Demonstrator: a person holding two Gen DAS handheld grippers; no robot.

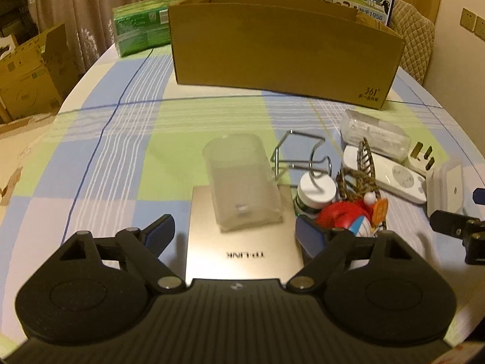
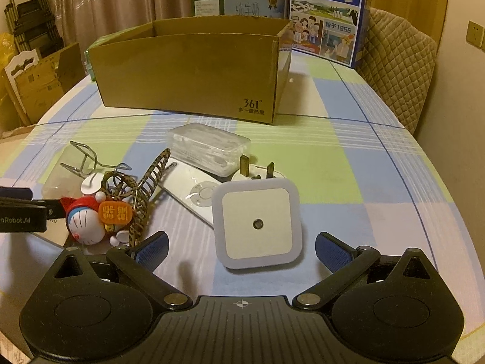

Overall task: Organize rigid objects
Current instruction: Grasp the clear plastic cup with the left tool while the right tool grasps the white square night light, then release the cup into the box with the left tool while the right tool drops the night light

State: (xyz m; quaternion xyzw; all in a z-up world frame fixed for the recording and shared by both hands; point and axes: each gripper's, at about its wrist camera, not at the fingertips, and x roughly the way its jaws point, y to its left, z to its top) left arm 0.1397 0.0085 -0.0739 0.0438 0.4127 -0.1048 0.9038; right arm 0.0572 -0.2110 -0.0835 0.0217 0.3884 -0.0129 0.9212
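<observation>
Left gripper (image 1: 235, 233) agape, straddling the router (image 1: 242, 251), which lies dead ahead, long axis along the fingers. Right gripper (image 2: 241, 250) agape around the night light (image 2: 257, 224), untouched. Box (image 1: 285, 51) lies beyond both.

Open brown cardboard box (image 2: 188, 72): upright, at 12 o'clock on the tabletop.
Flat silver TP-LINK router (image 1: 242, 251): at 6 o'clock, with a frosted translucent plastic cup (image 1: 242, 182) lying on its side on it.
Square white night light (image 2: 257, 224): face up, just beside a white remote control (image 2: 194, 194).
Clear plastic case (image 2: 209, 147): behind the remote.
Red and white cartoon-cat figurine (image 2: 88, 218): at 9 o'clock of the night light.
</observation>
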